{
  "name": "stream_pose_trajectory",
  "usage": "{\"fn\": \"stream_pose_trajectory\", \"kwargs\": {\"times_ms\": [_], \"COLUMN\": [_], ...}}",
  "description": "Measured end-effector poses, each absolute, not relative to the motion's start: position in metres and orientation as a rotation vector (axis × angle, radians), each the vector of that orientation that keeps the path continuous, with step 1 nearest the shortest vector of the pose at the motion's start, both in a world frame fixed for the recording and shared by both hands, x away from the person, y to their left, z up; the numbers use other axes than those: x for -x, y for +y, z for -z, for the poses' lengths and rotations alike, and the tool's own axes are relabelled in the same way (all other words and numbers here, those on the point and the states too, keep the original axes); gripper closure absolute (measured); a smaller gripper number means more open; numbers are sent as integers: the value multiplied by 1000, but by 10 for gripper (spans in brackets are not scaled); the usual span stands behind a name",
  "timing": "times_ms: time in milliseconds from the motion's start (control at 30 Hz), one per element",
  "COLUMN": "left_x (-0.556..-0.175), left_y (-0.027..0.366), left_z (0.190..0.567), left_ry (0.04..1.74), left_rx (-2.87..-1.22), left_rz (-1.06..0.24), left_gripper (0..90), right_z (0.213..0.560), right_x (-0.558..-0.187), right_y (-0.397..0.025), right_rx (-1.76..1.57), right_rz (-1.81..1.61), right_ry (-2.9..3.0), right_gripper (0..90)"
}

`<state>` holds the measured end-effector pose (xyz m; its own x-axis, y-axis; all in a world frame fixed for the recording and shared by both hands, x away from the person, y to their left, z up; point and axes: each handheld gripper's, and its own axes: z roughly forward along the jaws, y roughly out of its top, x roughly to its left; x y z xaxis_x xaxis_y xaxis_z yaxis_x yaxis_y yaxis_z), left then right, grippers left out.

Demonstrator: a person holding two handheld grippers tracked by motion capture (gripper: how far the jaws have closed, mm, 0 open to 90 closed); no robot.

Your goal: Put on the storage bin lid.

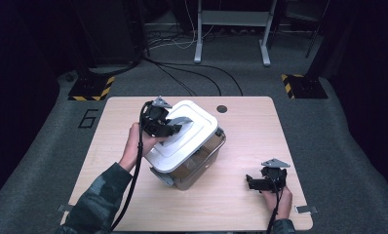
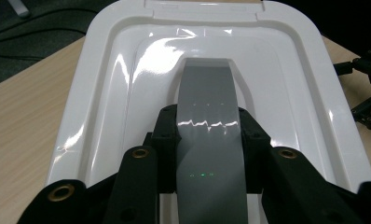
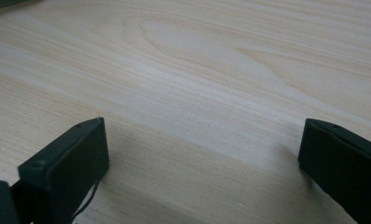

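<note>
Leftward first: left tongs (image 1: 175, 127) clenched on the grey handle (image 2: 210, 130) of a white-lidded storage box (image 1: 182, 136), jaws pinching it from both sides. Handle's long axis runs straight ahead along the jaws, down the middle of the lid (image 2: 104, 93). Box sits tilted at mid-table, slightly left of centre, so the left hand is on it, the right well apart. Right tongs (image 1: 254, 184) released, jaws wide over bare wood near the front right edge, pointing toward the box. Table (image 1: 250, 126) pale wood, otherwise bare. Beyond: grey carpet, cables, stand legs, dark room.
</note>
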<state>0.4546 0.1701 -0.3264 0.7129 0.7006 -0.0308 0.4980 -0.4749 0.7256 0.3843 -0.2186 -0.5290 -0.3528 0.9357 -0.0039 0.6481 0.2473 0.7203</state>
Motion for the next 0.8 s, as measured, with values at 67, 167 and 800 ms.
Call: {"fn": "stream_pose_trajectory", "kwargs": {"times_ms": [67,167,800], "left_x": [-455,-455,-459], "left_y": [166,160,139], "left_z": [331,336,368], "left_ry": [905,897,947], "left_rx": [-2182,-2203,-2219], "left_rz": [-338,-354,-284], "left_gripper": [667,667,666], "right_z": [529,529,529], "right_x": [-384,-384,-384], "right_y": [-219,-219,-219], "right_rx": [-1443,-1444,-1443], "right_rz": [-886,-885,-885], "right_ry": [2090,2090,2090], "right_gripper": [10,10,10]}}
